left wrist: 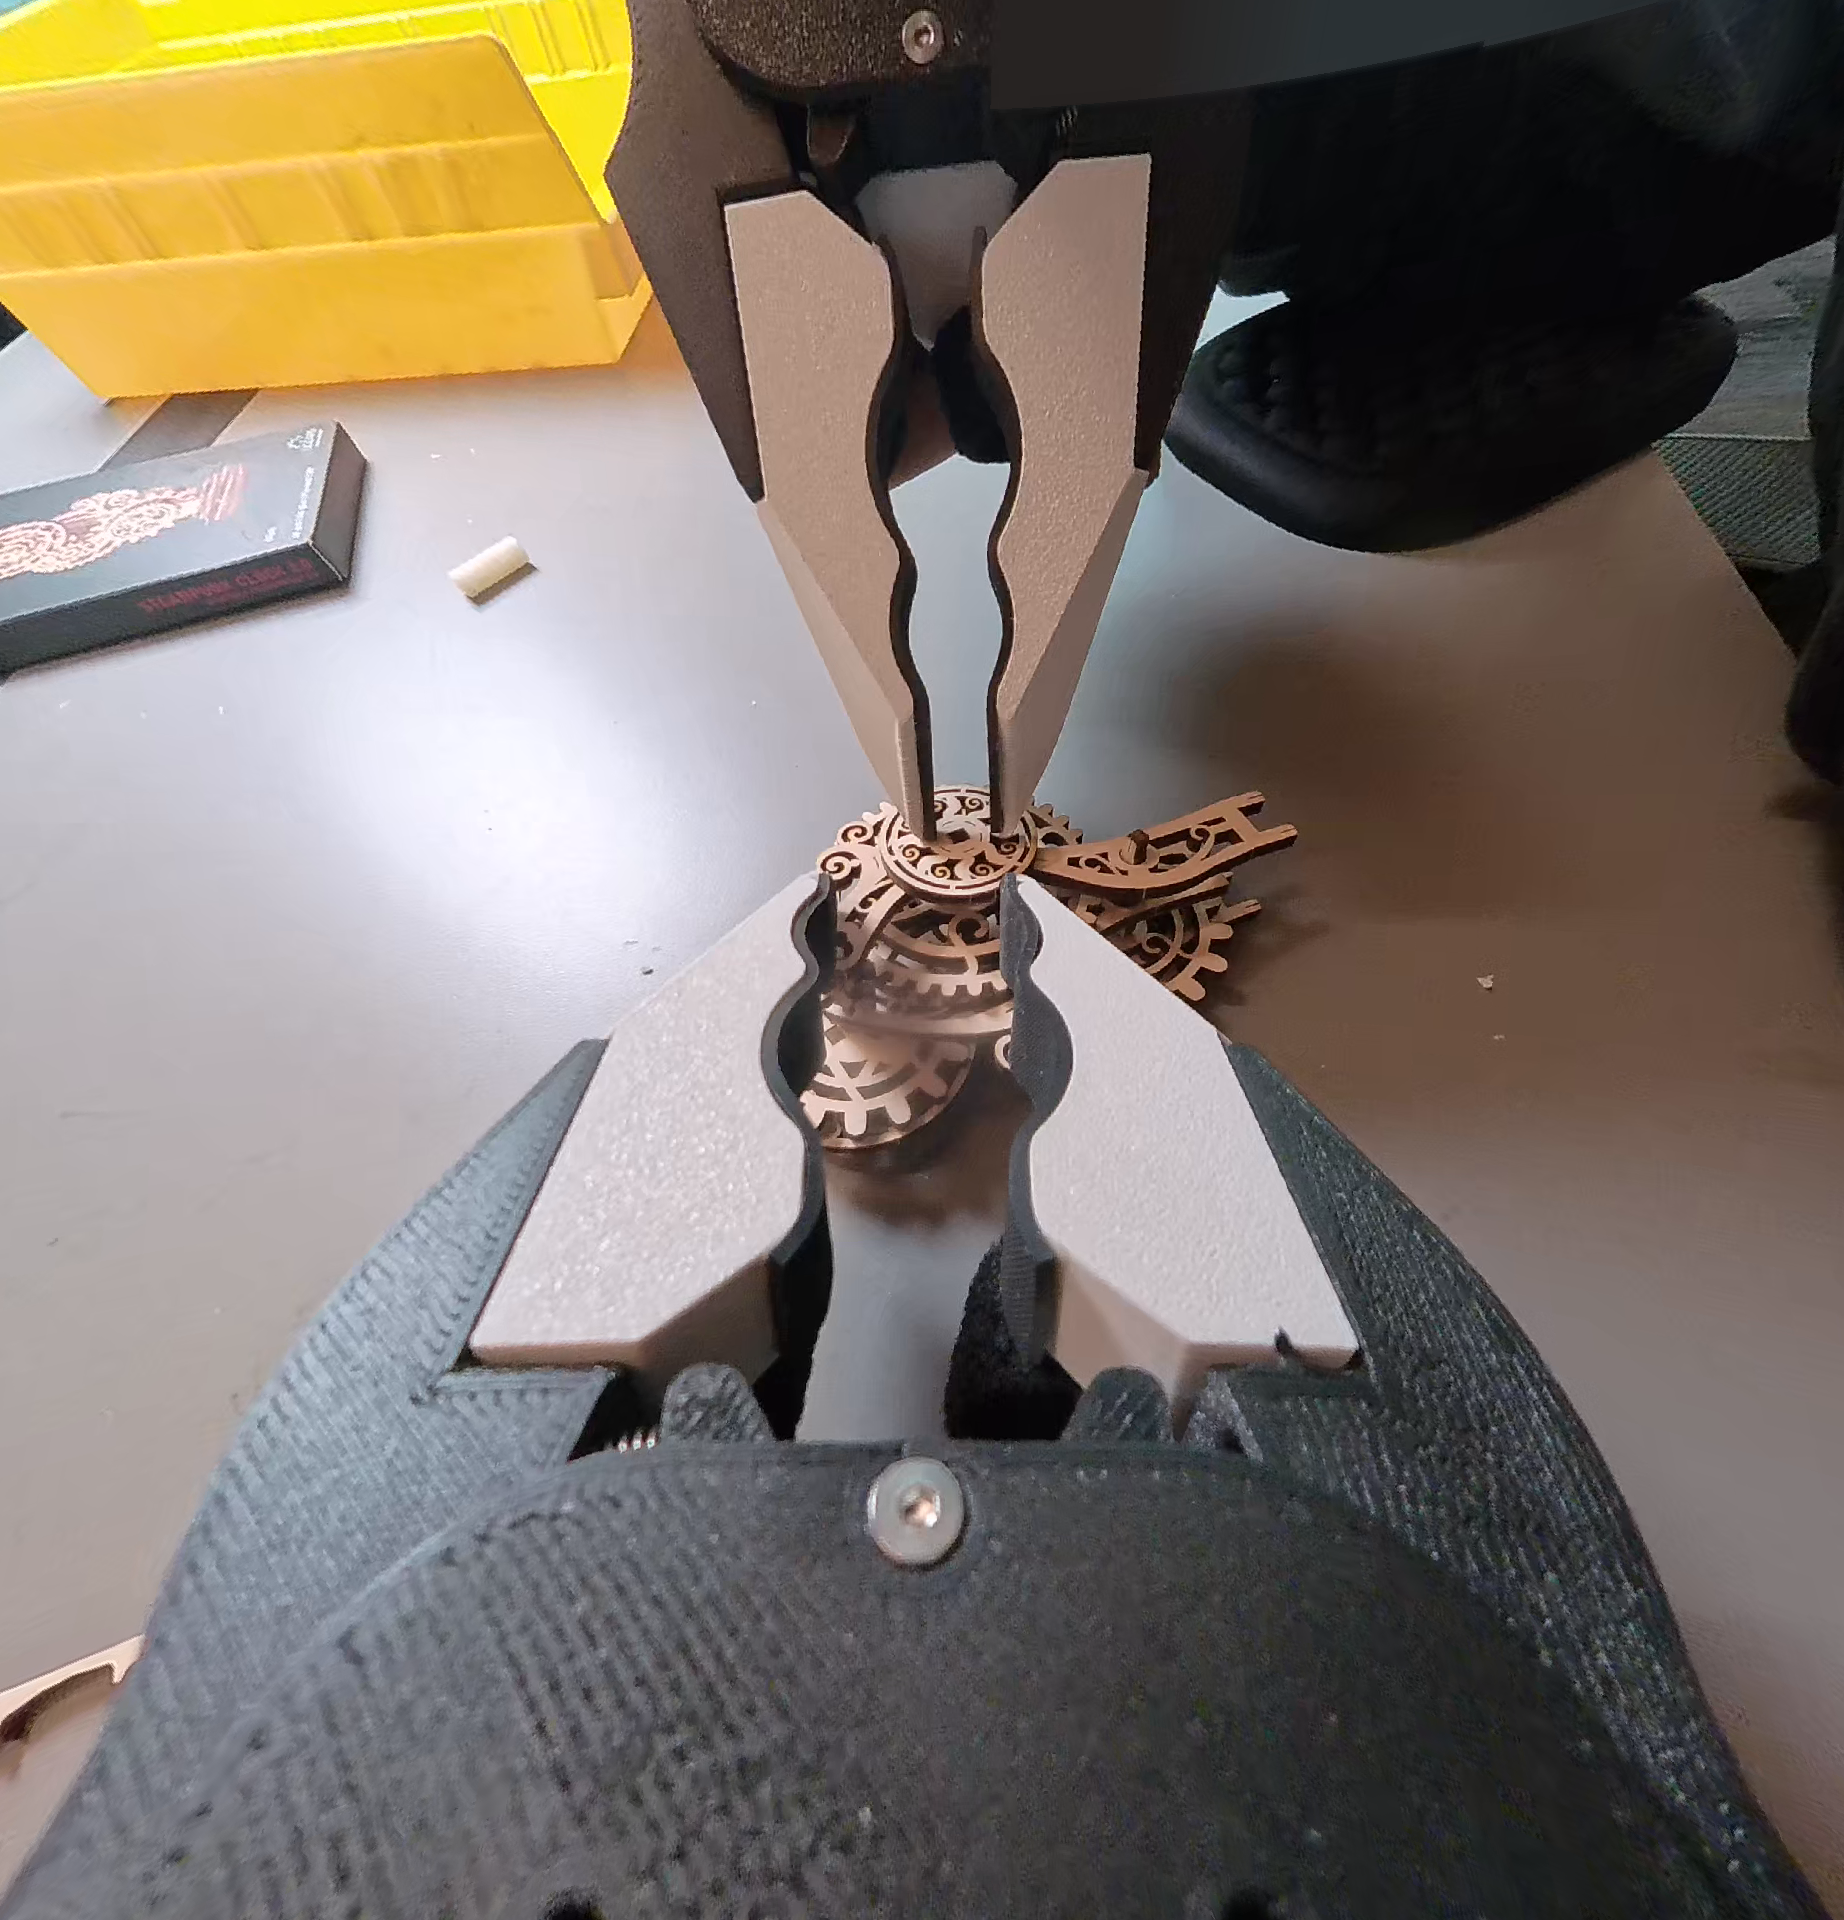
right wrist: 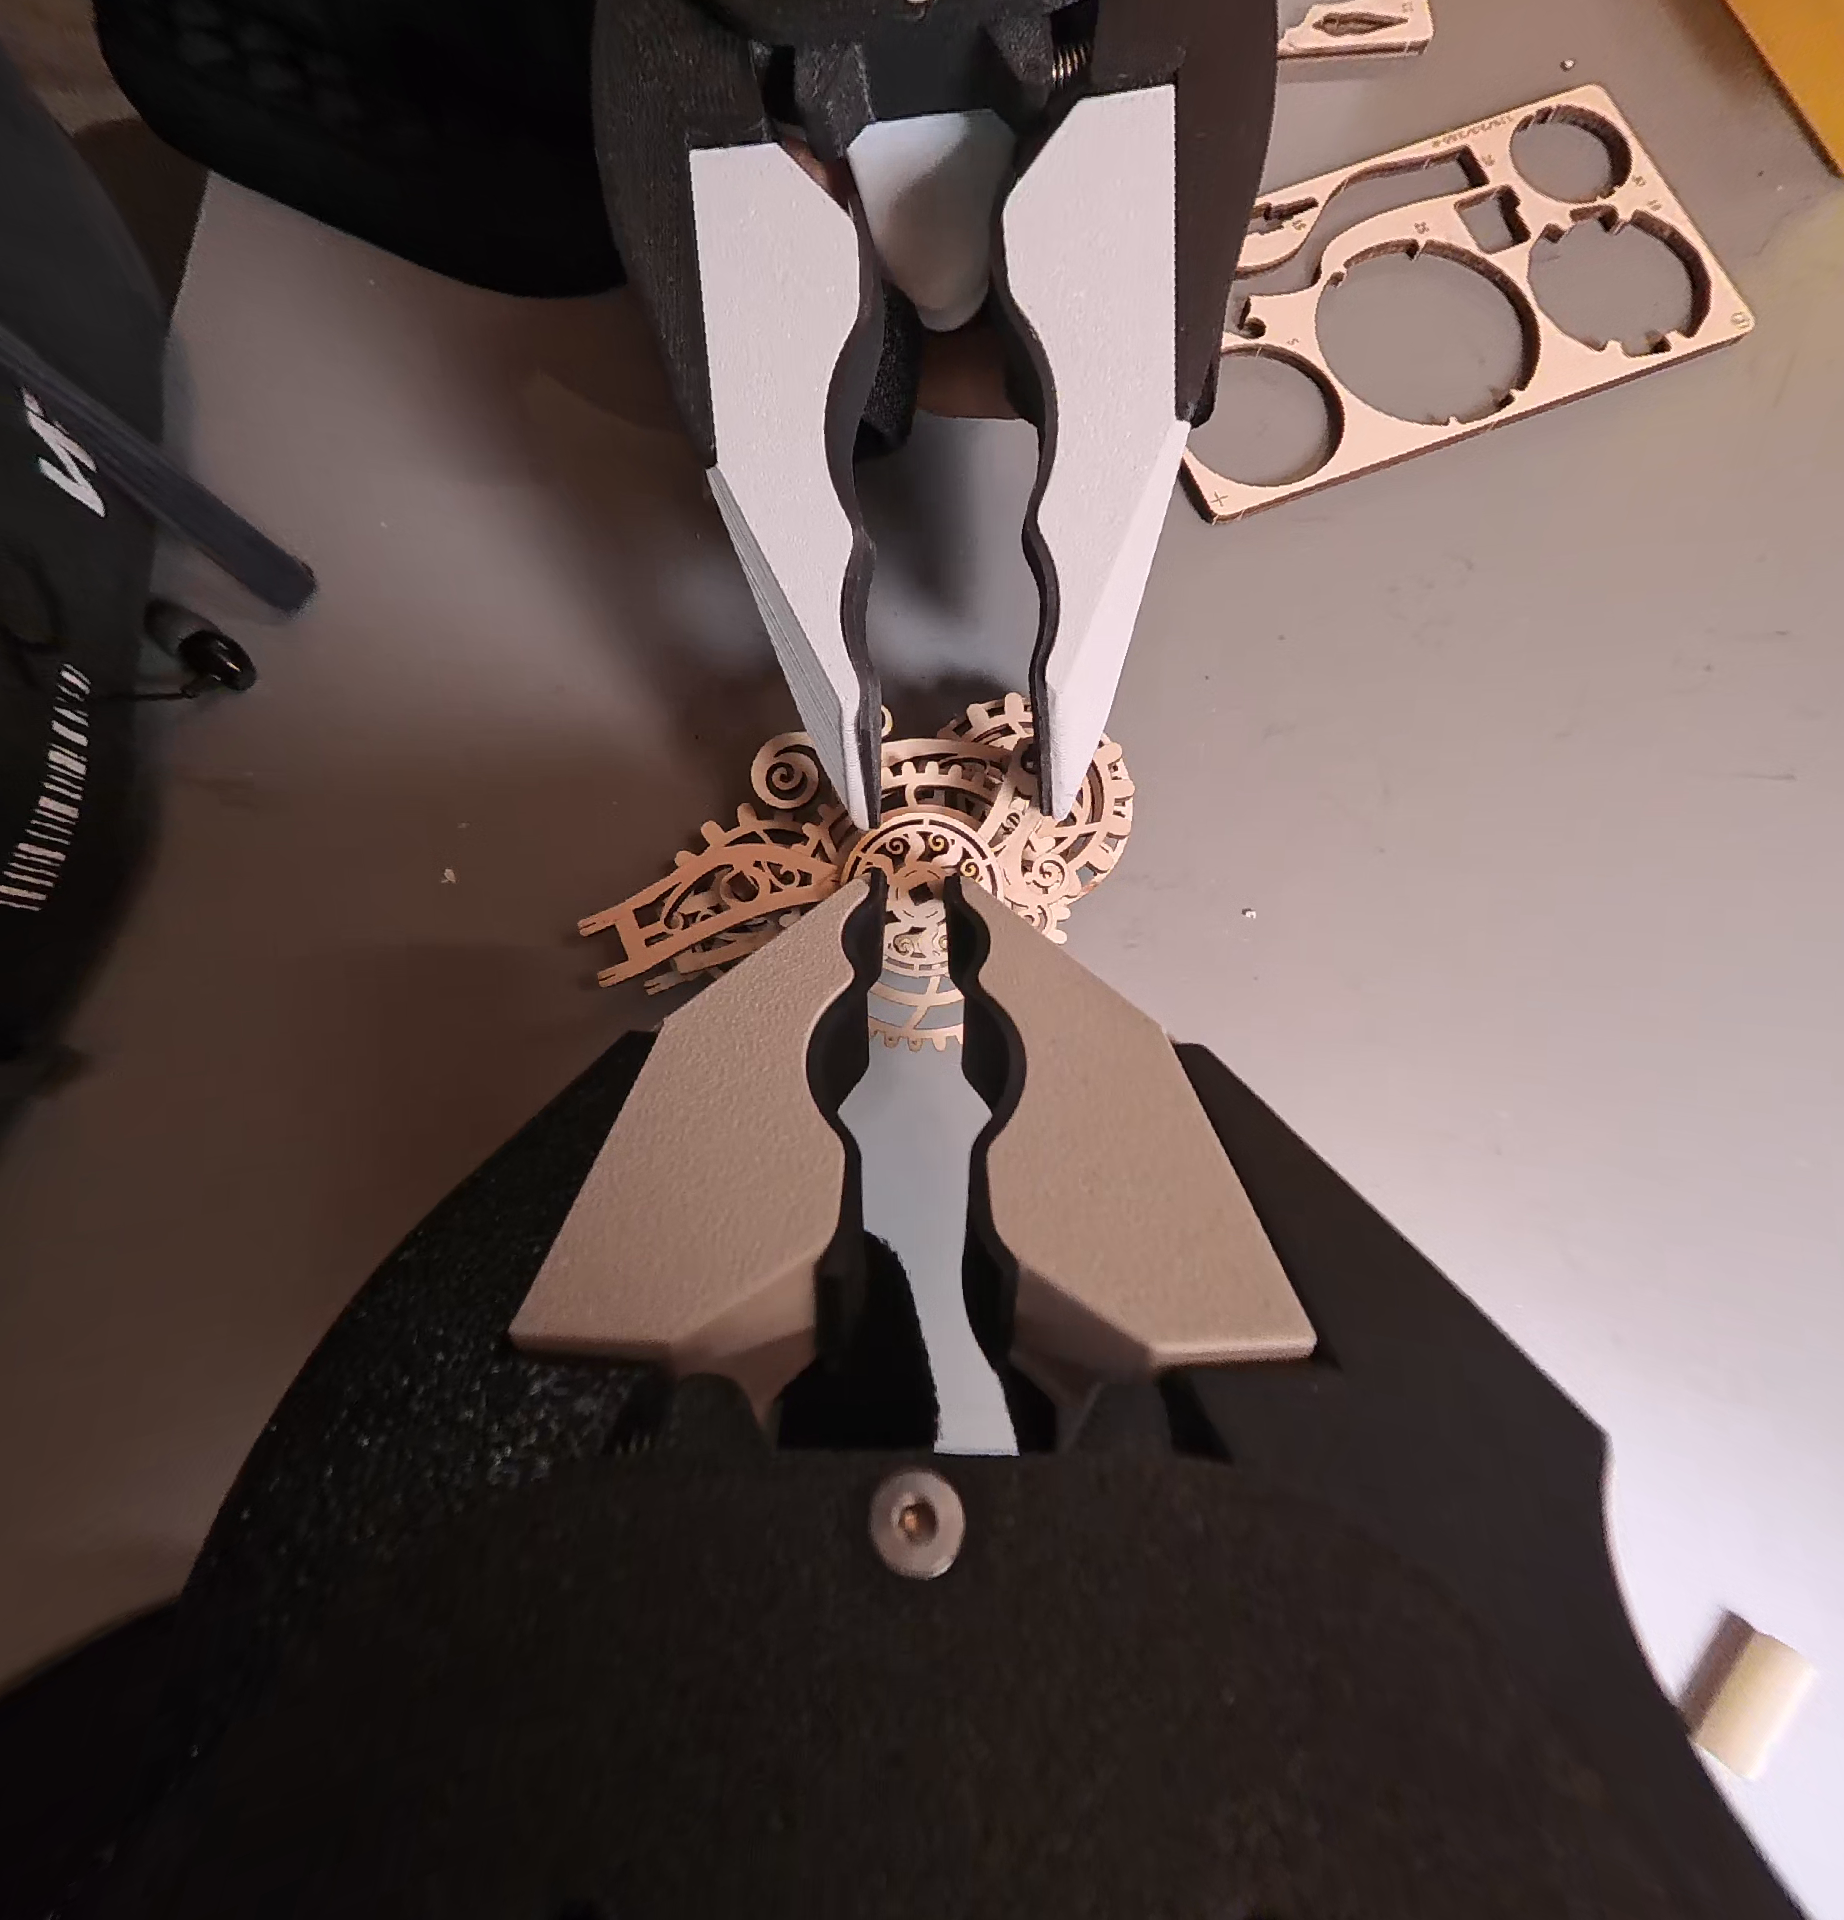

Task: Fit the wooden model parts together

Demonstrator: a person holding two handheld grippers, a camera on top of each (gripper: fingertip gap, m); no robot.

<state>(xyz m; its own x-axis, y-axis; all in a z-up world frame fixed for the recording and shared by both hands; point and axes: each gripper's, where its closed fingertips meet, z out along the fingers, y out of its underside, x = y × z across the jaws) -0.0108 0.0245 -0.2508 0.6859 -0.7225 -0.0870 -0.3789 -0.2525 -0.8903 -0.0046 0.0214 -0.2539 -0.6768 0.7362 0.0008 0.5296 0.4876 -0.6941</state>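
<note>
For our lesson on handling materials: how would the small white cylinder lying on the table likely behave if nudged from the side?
The white cylinder lies on its side on the smooth table, so it would probably roll. It looks small and likely light.

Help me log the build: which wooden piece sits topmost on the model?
The small round scrollwork disc; the gears and ladder-shaped arm lie beneath or beside it.

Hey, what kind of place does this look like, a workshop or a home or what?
Probably a workbench or lab table set up for hobby assembly: a plain grey tabletop bearing a punched-out wooden parts sheet, the kit's black box and yellow storage bins.
</note>
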